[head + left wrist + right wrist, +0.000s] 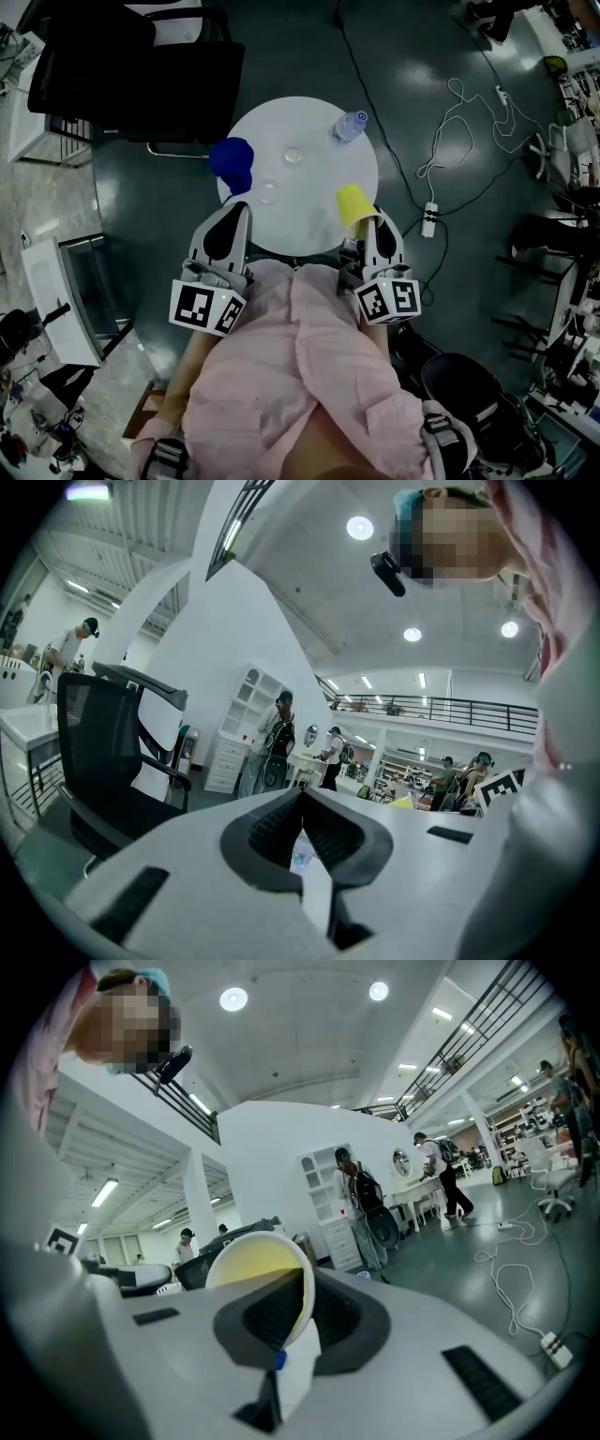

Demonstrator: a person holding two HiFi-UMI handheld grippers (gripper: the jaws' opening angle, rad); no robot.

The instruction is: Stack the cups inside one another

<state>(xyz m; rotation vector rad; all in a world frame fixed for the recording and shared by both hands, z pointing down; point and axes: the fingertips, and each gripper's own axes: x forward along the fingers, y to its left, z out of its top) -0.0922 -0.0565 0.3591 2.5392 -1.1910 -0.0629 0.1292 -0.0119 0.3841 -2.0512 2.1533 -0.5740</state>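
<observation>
Head view: a round white table [309, 117] is seen from above, with the person's pink shirt [300, 375] filling the lower middle.

The right hand-held gripper [367, 225] is closed on the yellow cup [353, 202]. The cup is held at the near right edge of the table, tilted on its side. In the right gripper view the jaws are pressed onto the cup's rim and wall, and the pale yellow inside of the cup [251, 1265] is turned toward the camera.

The left hand-held gripper [236, 204] is held at the near left edge of the table. The blue cup [232, 164] is seen just beyond its tip, at the table's left rim. Whether the two touch cannot be told from above. In the left gripper view the jaws of this hand-held gripper [302, 814] are drawn together. No blue cup is shown between them. Only a pale, clear sliver is visible through the narrow slit, and what it is cannot be told.

Two clear cups [292, 157] [269, 192] are made out faintly on the table between the two hand-held grippers. A clear bottle [349, 125] is seen toward the far right of the table. A black chair [141, 66] is placed beyond the table at the upper left. A power strip [429, 218] with its white cable is seen on the floor to the right.
</observation>
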